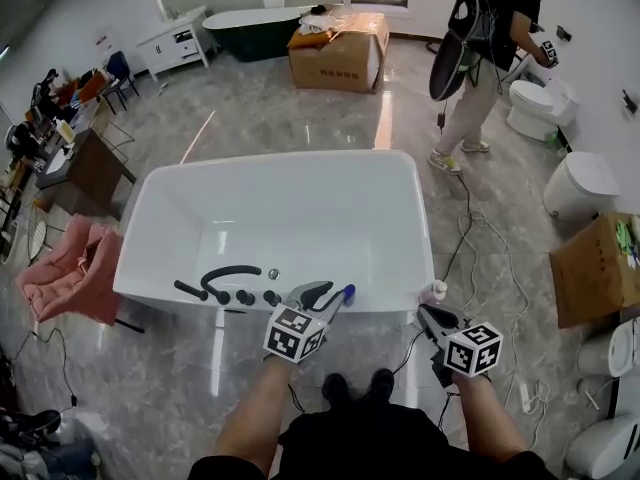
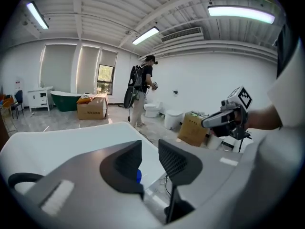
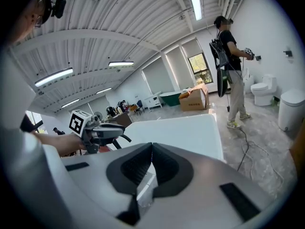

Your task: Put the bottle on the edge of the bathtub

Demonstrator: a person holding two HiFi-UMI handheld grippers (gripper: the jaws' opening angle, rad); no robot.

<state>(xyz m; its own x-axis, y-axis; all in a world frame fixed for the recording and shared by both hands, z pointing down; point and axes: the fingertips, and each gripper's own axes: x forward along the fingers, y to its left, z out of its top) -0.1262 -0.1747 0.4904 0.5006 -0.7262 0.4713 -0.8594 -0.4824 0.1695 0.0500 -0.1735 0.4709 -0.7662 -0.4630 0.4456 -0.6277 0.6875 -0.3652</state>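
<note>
The white bathtub (image 1: 170, 298) fills the middle of the head view. My left gripper (image 1: 322, 296) hovers over its near rim, jaws apart with a gap and nothing pressed between them. Only the bottle's blue cap (image 1: 348, 291) shows, just past the jaw tips at the rim. The left gripper view has a blue patch (image 2: 138, 176) of it low between the jaws of the left gripper (image 2: 150, 149), partly hidden. My right gripper (image 1: 432, 315) hangs beside the tub's near right corner. In its own view the right gripper (image 3: 151, 149) is shut on nothing.
A black faucet set (image 1: 225, 278) sits on the near rim, left of my left gripper. A small white and pink thing (image 1: 433, 290) stands at the tub's right corner. Cables (image 1: 480, 238) cross the floor. Cardboard boxes (image 1: 595, 268), toilets (image 1: 580, 183), a pink cloth (image 1: 70, 268) and a standing person (image 1: 490, 58) surround the tub.
</note>
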